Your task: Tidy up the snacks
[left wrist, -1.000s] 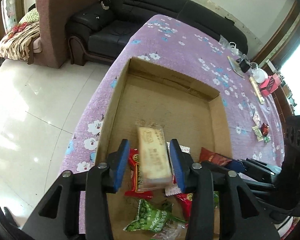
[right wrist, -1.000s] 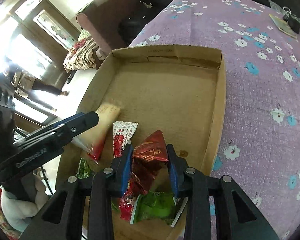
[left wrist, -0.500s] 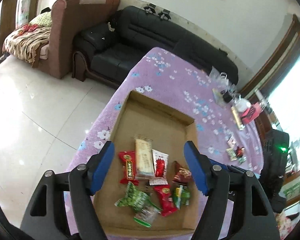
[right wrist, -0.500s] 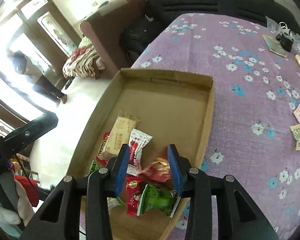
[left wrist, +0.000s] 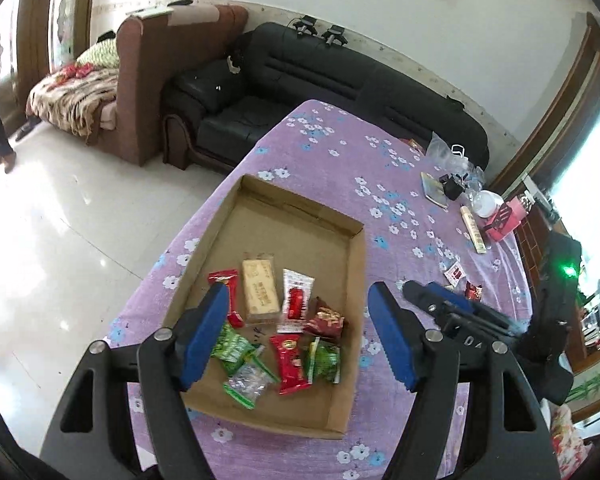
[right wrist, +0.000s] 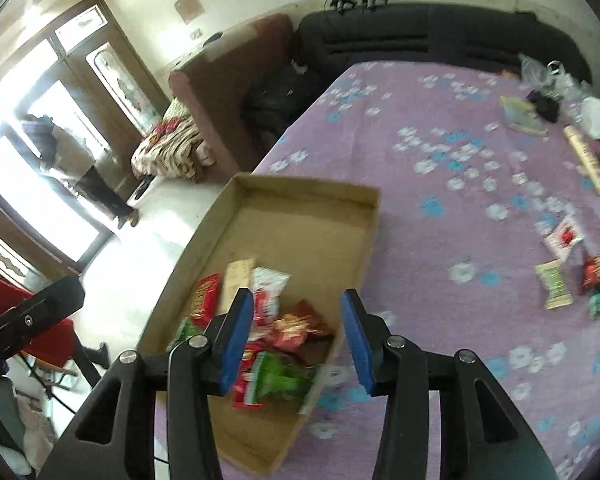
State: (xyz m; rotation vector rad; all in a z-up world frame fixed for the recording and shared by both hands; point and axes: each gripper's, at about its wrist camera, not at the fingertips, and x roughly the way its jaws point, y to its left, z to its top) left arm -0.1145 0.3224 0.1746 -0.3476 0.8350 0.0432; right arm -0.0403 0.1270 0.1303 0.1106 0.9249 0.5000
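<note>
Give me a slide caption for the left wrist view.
Open left hand-held gripper above cardboard tray of snack packets.

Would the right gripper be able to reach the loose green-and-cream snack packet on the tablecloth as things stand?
Probably yes. The right gripper is open and empty, and the snack packet lies flat on the purple tablecloth, outside the cardboard box, with nothing in between.

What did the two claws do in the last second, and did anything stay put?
Both let go. The left claw dropped the tan wafer bar and the right claw dropped the dark red packet into the cardboard tray; both opened and pulled up and back. The tray and the loose snacks on the purple cloth stayed where they were.
</note>
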